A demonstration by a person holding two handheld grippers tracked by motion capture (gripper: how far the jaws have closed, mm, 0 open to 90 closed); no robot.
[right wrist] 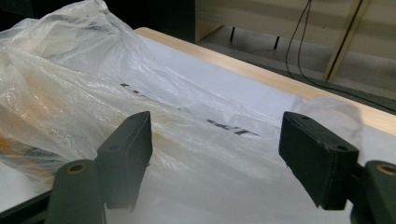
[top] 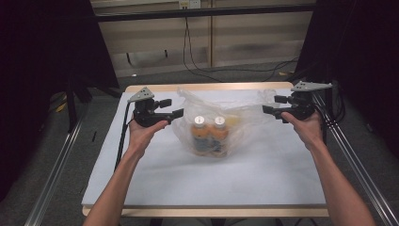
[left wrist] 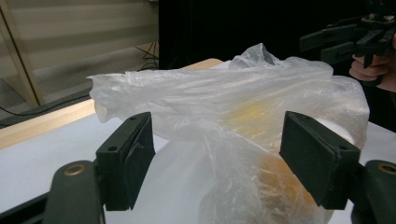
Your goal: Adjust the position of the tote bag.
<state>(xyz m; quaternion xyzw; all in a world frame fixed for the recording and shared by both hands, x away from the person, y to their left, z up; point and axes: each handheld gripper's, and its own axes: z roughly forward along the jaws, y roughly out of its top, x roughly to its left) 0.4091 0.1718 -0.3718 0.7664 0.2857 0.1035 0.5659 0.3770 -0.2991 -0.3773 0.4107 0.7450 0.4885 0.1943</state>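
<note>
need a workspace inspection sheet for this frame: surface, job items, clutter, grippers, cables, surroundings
Surface: table with a white cover and a wooden edge.
Job's things: clear plastic bag lying mid-table; two orange bottles with white caps upright inside it, side by side.
Clutter: nothing seen.
Grippers: left gripper at the bag's left side, jaws open, bag film between them but not pinched; right gripper at the bag's right end, jaws open over the film.
Cables: one trails from the left gripper along the table's left edge; black cables lie on the floor behind the table.
Surroundings: dark curtains on both sides, pale wall panels behind.
</note>
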